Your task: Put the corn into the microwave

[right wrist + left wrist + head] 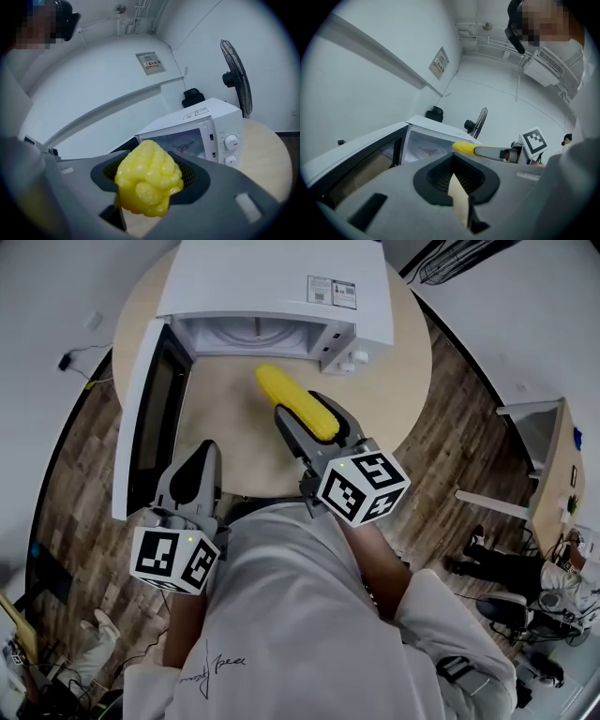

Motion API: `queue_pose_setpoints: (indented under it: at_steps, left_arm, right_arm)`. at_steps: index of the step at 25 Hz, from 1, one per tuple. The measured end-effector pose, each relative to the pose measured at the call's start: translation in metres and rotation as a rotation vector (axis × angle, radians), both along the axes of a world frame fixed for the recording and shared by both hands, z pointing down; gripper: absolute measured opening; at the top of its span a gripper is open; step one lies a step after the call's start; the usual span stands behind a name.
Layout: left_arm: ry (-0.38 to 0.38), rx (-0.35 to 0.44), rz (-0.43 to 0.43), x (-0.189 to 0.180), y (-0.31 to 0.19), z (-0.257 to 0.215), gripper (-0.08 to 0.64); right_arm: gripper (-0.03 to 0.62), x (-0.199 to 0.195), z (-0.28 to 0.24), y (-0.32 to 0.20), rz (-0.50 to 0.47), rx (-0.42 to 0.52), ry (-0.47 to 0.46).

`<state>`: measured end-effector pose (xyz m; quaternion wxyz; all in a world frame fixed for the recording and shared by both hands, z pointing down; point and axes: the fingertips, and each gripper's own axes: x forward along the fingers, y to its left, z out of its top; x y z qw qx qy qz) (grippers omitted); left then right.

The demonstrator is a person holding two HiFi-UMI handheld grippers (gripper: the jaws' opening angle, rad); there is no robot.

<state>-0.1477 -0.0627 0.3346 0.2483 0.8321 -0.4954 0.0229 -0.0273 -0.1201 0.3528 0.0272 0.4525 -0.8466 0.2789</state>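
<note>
A yellow corn cob (292, 399) is clamped between the jaws of my right gripper (302, 409), over the round table in front of the white microwave (281, 282). The microwave door (145, 409) is swung open to the left, and the cavity (253, 334) shows a glass plate. In the right gripper view the corn (147, 183) fills the jaws, with the microwave (206, 124) beyond. My left gripper (203, 451) hangs at the table's near edge beside the door, jaws together and holding nothing. In the left gripper view the corn tip (464, 148) points toward the cavity.
The round wooden table (398, 371) carries only the microwave, and its near edge lies under my grippers. A standing fan (236, 77) is behind the microwave. On the wood floor to the right are a desk (548, 465) and a seated person (506, 568).
</note>
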Motion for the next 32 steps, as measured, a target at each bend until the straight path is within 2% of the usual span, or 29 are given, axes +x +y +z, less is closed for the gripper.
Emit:
queue_pose_setpoints:
  at_steps: [11,32]
  left_arm:
    - [-0.021,-0.052,0.006,0.008,-0.013,0.017,-0.008]
    - [-0.026,-0.090,0.021,0.005,-0.027,0.027,-0.009]
  right_arm:
    - [0.261,0.009,0.025,-0.024,0.010,-0.040,0.022]
    - [0.261,0.001,0.062,-0.064,0.021,-0.090,0.062]
